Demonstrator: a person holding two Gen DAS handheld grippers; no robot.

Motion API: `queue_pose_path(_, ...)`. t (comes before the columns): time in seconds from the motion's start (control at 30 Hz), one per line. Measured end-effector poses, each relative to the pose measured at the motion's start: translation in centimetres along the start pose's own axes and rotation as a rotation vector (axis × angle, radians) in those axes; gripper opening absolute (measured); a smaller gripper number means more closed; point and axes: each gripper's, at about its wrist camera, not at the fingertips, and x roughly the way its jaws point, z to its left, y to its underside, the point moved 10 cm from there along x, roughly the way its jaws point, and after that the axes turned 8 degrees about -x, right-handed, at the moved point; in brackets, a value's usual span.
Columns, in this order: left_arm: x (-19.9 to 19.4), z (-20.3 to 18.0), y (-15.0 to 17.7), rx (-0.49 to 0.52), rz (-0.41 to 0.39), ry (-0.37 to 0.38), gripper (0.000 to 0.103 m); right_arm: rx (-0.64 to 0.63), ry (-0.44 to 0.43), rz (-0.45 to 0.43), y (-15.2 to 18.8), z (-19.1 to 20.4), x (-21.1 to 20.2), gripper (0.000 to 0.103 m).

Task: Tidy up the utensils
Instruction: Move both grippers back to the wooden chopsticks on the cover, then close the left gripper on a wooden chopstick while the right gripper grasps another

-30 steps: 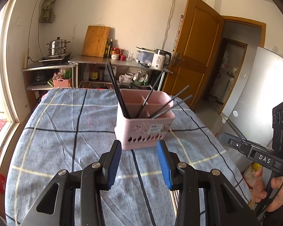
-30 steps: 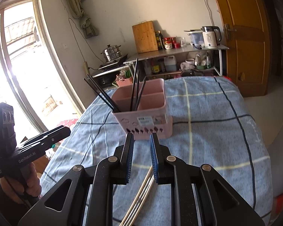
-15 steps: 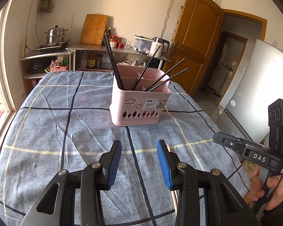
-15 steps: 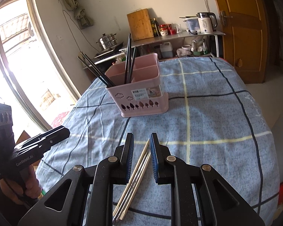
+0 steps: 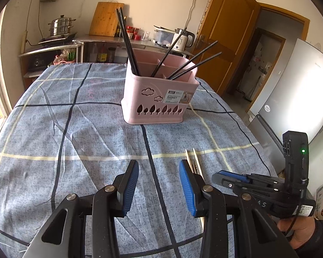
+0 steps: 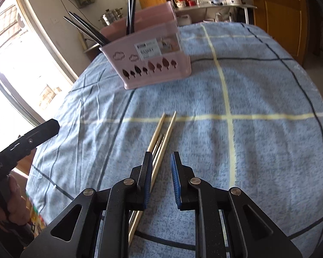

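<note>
A pink utensil basket (image 5: 159, 99) stands on the blue checked tablecloth and holds several black chopsticks (image 5: 127, 43); it also shows in the right wrist view (image 6: 150, 58). A bundle of pale wooden and metal chopsticks (image 6: 161, 137) lies flat on the cloth, partly under my right gripper; its tips show in the left wrist view (image 5: 193, 161). My right gripper (image 6: 160, 167) hangs low over the bundle, jaws slightly apart and empty. My left gripper (image 5: 159, 178) is open and empty, to the left of the bundle. The right gripper also shows in the left wrist view (image 5: 232, 177).
The table (image 5: 53, 129) ends close on the right, with a white fridge (image 5: 295, 90) and a wooden door (image 5: 226, 28) beyond. A counter with a kettle (image 5: 183, 38), pot and cutting board stands behind. The left gripper's finger (image 6: 32, 137) shows at left in the right wrist view.
Both grippers have pulled back from the basket and dropped lower. The right gripper has come down over the chopstick bundle and moved in beside the left gripper.
</note>
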Motion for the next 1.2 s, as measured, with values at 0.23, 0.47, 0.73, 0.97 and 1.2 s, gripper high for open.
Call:
queue_pose_path(0.23, 1.3, 0.1, 0.7, -0.004, 0.034, 0.002, 0.039, 0.007, -0.001, 0.036, 0.4, -0.1, 1.5, 0.018)
queue_pose_path(0.47, 2.1, -0.2, 1.1, -0.003, 0.058, 0.001, 0.039, -0.019, 0.023, 0.046, 0.4, -0.1, 1.9, 0.011)
queue_pose_path(0.73, 4.5, -1.4, 2.3, 0.01, 0.12, 0.021, 0.039, -0.058, 0.057, 0.066, 0.8, -0.5, 1.5, 0.01)
queue_pose_path(0.97, 8.1, -3.2, 2.5, 0.047, 0.169, 0.019, 0.039, -0.046, 0.081, 0.068, 1.3, -2.0, 0.6, 0.009)
queue_pose_path(1.2, 11.4, -4.8, 1.8, 0.061, 0.188, 0.007, 0.039, -0.011, 0.089, 0.062, 1.7, -3.6, -0.2, 0.009)
